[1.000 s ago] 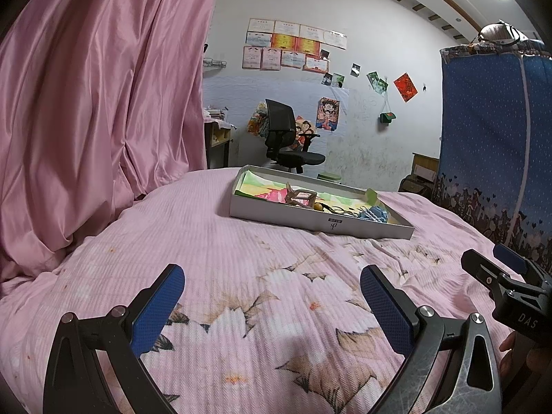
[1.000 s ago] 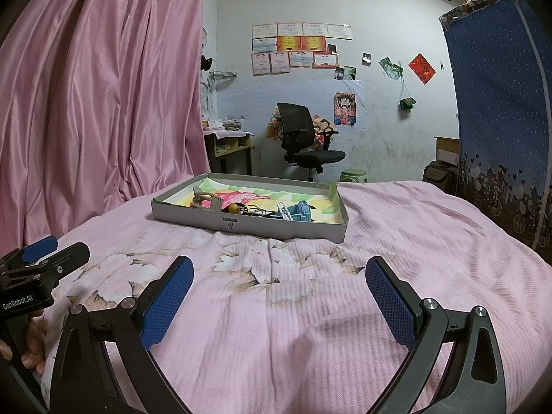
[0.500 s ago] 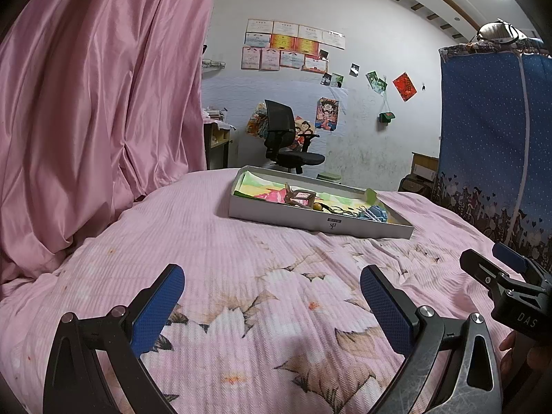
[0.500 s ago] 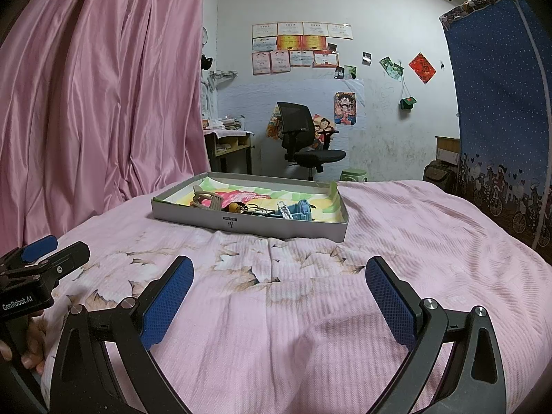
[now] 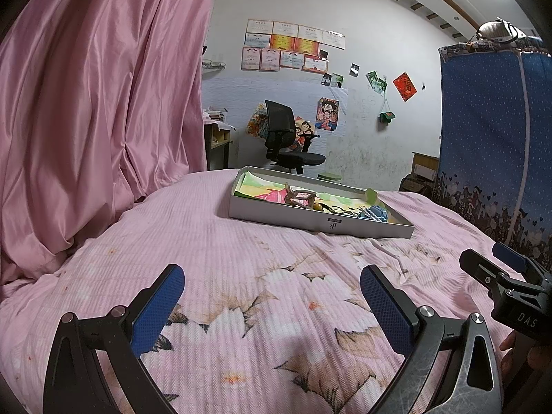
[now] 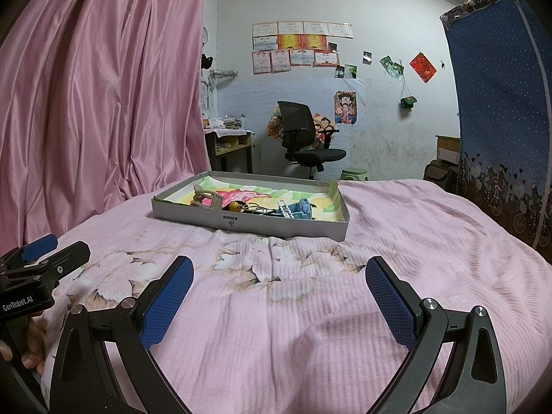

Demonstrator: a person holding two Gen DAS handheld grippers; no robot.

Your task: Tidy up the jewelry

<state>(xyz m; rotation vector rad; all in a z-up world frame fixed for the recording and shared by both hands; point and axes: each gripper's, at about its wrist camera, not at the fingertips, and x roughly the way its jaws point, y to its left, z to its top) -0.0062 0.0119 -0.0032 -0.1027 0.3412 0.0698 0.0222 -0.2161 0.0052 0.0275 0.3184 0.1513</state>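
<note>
A shallow grey box [image 5: 321,223] [image 6: 248,221] lined with colourful paper lies on the pink bed. In it sit a beige hair clip [image 5: 299,197] [image 6: 207,200], a yellow bead piece [image 5: 318,206] [image 6: 235,205], thin dark rings [image 5: 339,209] and a blue clip [image 5: 376,214] [image 6: 299,209]. My left gripper [image 5: 272,302] hangs open over the bedspread, well short of the box, with nothing between its fingers. My right gripper [image 6: 280,291] is likewise open and empty, a little nearer the box.
The pink flowered bedspread [image 6: 396,241] stretches wide around the box. A pink curtain [image 5: 89,120] hangs at the left, a blue fabric wardrobe [image 5: 493,138] at the right. A black office chair [image 6: 305,138] and a desk stand beyond the bed.
Both views have edged slightly toward the box; the box and its contents have not moved, and both grippers stay open.
</note>
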